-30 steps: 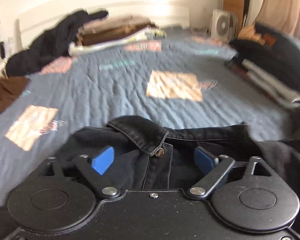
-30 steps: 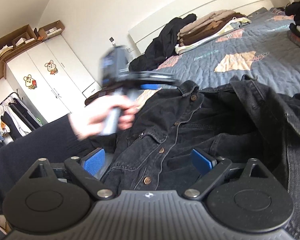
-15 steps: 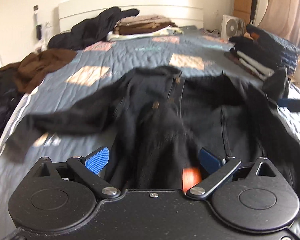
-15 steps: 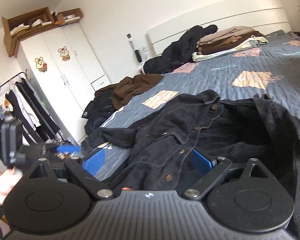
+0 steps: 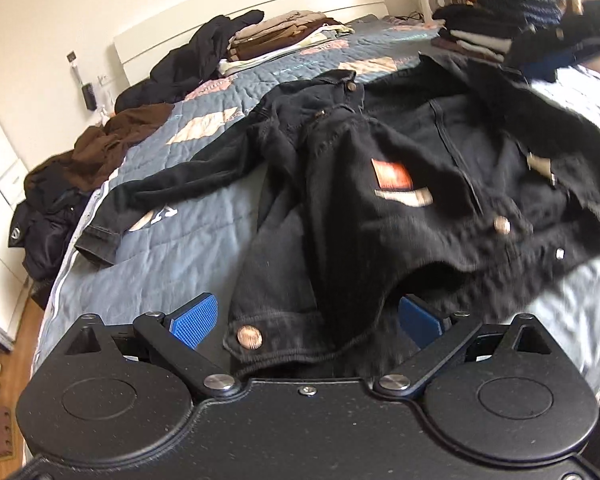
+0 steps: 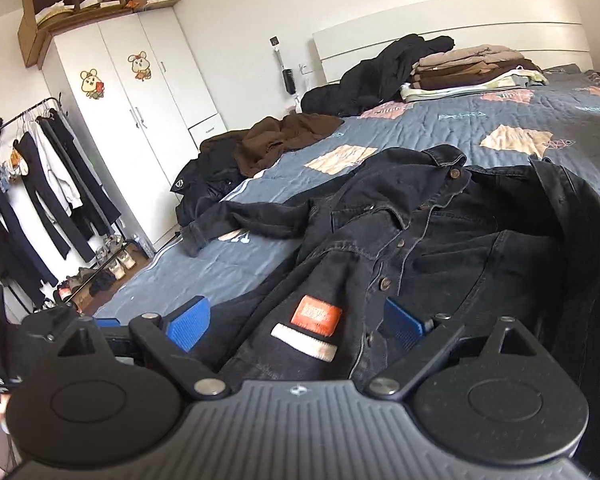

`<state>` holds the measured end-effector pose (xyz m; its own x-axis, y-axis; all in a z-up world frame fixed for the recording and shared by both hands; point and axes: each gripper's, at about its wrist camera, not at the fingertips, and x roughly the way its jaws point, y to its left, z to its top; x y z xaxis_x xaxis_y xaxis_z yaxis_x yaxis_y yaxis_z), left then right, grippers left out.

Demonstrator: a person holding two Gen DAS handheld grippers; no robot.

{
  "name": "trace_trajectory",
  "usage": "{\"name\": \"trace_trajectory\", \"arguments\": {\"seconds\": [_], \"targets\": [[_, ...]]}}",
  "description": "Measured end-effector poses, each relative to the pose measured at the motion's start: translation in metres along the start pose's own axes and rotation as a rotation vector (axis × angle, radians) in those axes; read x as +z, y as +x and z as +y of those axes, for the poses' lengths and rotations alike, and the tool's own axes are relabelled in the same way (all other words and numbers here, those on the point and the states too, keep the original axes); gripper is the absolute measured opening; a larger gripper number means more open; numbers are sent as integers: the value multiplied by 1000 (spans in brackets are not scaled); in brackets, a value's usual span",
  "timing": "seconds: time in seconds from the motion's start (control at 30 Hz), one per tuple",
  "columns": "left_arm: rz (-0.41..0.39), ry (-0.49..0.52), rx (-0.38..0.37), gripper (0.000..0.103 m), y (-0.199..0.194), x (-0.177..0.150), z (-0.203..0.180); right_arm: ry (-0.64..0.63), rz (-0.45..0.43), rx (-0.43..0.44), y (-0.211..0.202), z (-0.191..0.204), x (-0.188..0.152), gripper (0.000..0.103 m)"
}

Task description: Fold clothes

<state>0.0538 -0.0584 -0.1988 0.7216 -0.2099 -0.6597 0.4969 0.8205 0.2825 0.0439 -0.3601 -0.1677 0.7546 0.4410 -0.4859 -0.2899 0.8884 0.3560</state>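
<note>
A black denim jacket (image 5: 380,168) lies spread on the bed (image 5: 172,248), collar toward the headboard at 12 o'clock, one sleeve (image 5: 156,188) stretched out to 9 o'clock. Its front panel is flipped, showing an orange label (image 6: 317,315).

The left gripper (image 5: 306,322) has its jaws wide apart, with the jacket hem and a copper button (image 5: 249,336) lying between the blue pads (image 5: 194,320), ungripped. The right gripper (image 6: 296,322) is likewise spread open, the labelled hem between its pads (image 6: 188,322).

A brown garment (image 6: 284,136) sits at 10 o'clock, a folded stack (image 6: 468,72) at 12 by the headboard, and a wardrobe (image 6: 140,120) at 10.
</note>
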Motion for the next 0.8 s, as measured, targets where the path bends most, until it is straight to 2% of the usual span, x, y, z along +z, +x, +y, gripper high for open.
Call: {"name": "trace_trajectory", "arguments": {"seconds": [0.17,0.23,0.3,0.37,0.47,0.67,0.73,0.8], "targets": [[-62,58,15,95,4,-13,-23,-27,50,-11,8,1,-16,93],[-58,100,39,87,13,-19,-32,-37,73,0,13,-2,-22,93],[-40,140,62,68,22,-27,-39,-43,93,5,16,-5,-28,93],[-36,191,97,63,30,-36,-45,-40,108,4,20,-9,-33,93],[-31,235,134,63,40,-44,-51,-28,120,12,24,-15,-37,93],[-48,277,127,63,54,-41,-69,27,115,35,30,-24,-37,93],[-49,297,126,52,61,-40,-74,36,116,41,31,-24,-37,93],[-41,296,125,14,67,-39,-73,38,117,46,33,-24,-37,93]]}}
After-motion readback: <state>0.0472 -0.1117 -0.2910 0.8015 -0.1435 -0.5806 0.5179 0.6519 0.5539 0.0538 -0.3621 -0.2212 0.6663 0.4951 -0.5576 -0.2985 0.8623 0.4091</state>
